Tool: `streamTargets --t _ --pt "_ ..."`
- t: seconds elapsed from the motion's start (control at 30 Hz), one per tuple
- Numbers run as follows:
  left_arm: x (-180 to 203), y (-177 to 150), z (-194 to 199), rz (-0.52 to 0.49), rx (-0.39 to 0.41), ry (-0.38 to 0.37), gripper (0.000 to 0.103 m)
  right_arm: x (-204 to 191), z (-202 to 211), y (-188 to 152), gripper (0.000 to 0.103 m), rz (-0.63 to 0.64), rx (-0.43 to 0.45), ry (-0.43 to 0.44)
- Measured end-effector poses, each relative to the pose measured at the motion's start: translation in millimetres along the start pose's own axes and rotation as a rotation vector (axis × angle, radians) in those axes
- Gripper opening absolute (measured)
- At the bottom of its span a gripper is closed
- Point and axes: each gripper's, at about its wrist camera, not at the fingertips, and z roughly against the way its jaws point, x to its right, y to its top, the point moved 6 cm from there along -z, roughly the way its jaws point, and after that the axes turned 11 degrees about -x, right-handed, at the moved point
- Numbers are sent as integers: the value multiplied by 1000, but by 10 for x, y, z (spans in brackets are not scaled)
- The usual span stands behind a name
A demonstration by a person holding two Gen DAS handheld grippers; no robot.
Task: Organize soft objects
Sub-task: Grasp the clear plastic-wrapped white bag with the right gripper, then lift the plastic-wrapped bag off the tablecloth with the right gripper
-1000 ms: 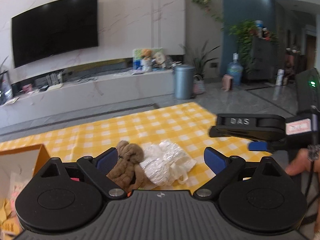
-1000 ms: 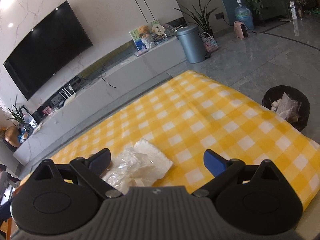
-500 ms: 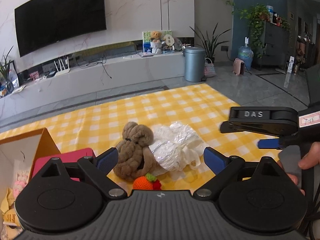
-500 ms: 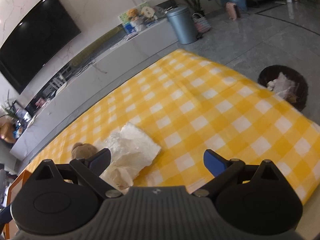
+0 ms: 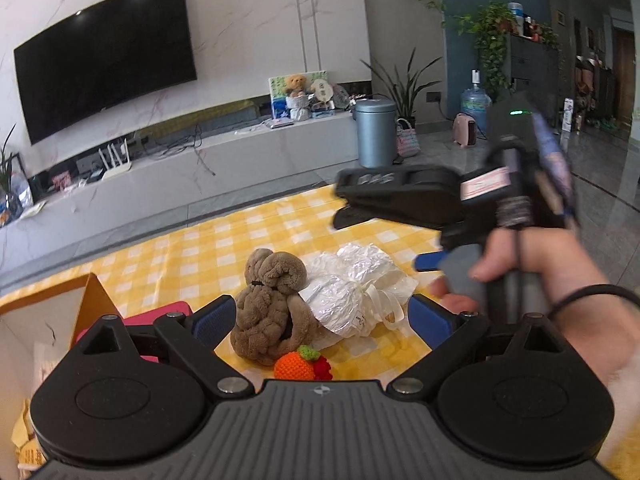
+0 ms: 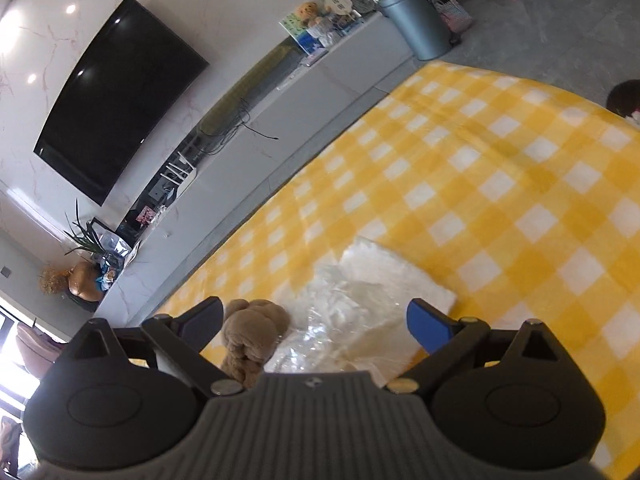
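- Box (image 5: 44,320): at the far left of the left wrist view, an open cardboard box with an orange flap. It is probably where the soft things go. What lies inside is too cut off to make out.
- Pink item (image 5: 160,314): a flat pink thing just beside the box, half hidden behind the left gripper's finger.
- Left gripper (image 5: 320,316): spread wide and empty, low over the yellow checked cloth (image 5: 224,248), with the towel and bag between its blue pads.
- Towel (image 5: 272,304): a brown rolled and knotted bundle on the cloth, touching the bag on its right. The right wrist view shows it by that gripper's left finger.
- Crochet fruit (image 5: 294,366): an orange piece with a green top and a red piece, in front of the towel, close to the left gripper's body.
- Bag (image 5: 356,288): crinkled white plastic, loose handles trailing toward the camera.
- Right gripper (image 6: 316,320): also wide apart and holding nothing, above the bag and towel. In the left view it is blurred, with the person's hand (image 5: 520,264) on its grip.
- Risks: both grippers frame the same pile, so they may collide or tug at one thing. A close on the towel may catch the bag too, since they touch. Slick film may slip out, or a handle may snag. The fruit may be knocked away by the low left gripper.
- Around: a TV (image 5: 104,52), a grey bin (image 5: 376,132) and plants stand well apart, out of the way.
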Motion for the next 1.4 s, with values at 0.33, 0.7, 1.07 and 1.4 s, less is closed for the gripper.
streamTargets --t 0.33,0.7,1.07,1.4 --pt "-138 -13 39 54 5 34 103 23 -317 -129 63 148 -51 -131" --pt "-173 -58 40 81 -22 47 103 -42 227 -79 36 123 -8 18" --pt "-195 -108 31 112 -28 13 103 498 987 -132 36 71 40 -325" --pt "-206 -98 76 162 -45 -89 103 1030 770 -74 87 -132 26 -383"
